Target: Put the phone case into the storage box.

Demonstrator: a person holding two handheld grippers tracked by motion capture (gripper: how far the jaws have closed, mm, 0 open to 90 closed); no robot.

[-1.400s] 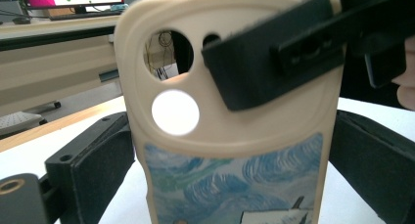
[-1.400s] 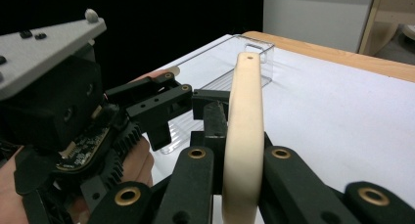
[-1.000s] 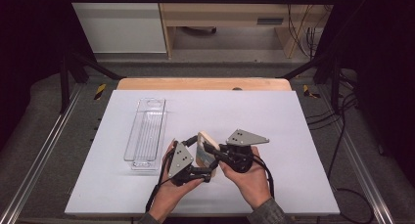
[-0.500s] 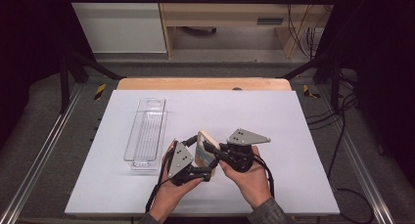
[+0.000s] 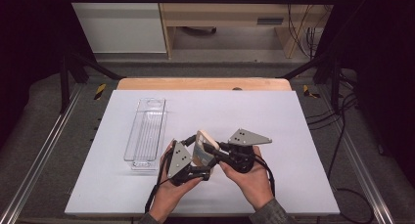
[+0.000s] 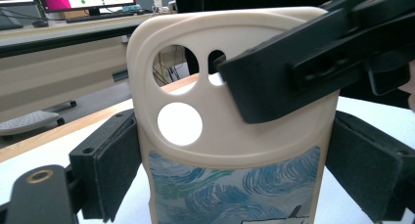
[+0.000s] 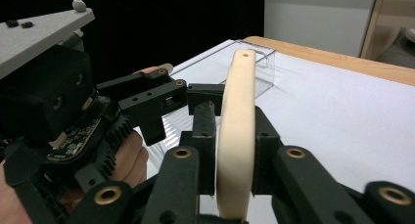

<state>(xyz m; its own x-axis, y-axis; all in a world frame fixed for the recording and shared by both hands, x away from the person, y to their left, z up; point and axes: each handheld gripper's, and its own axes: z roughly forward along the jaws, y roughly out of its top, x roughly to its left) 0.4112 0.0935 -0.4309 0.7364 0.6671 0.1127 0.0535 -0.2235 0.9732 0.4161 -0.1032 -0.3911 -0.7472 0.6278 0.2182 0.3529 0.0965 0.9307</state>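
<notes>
Gripping a cream phone case (image 5: 200, 148) from two sides, a person works over a white table (image 5: 293, 136), both hands near its front edge in the high view. The left gripper (image 5: 198, 171) clamps the case by its long side edges; in the left gripper view the padded jaws press against the left and right rims of the case (image 6: 230, 136), whose back faces the camera. Three camera cutouts pierce the upper left of the case, and a blue brush-stroke print covers its lower part. The right gripper (image 5: 211, 148) pinches the case across its thickness: in the right gripper view the case (image 7: 235, 136) stands edge-on between the two black jaws, one pad on each face. That same jaw crosses the upper right of the case in the left gripper view, beside the cutouts. The case is held upright above the table, touching nothing but the two grippers. A clear plastic tray (image 5: 146, 133) lies flat on the left part of the table, well apart from the hands in the high view, and it appears again behind the case in the right gripper view (image 7: 259, 62). A grey three-cornered plate tops each gripper, and a black cable trails from the left one toward the person.
</notes>
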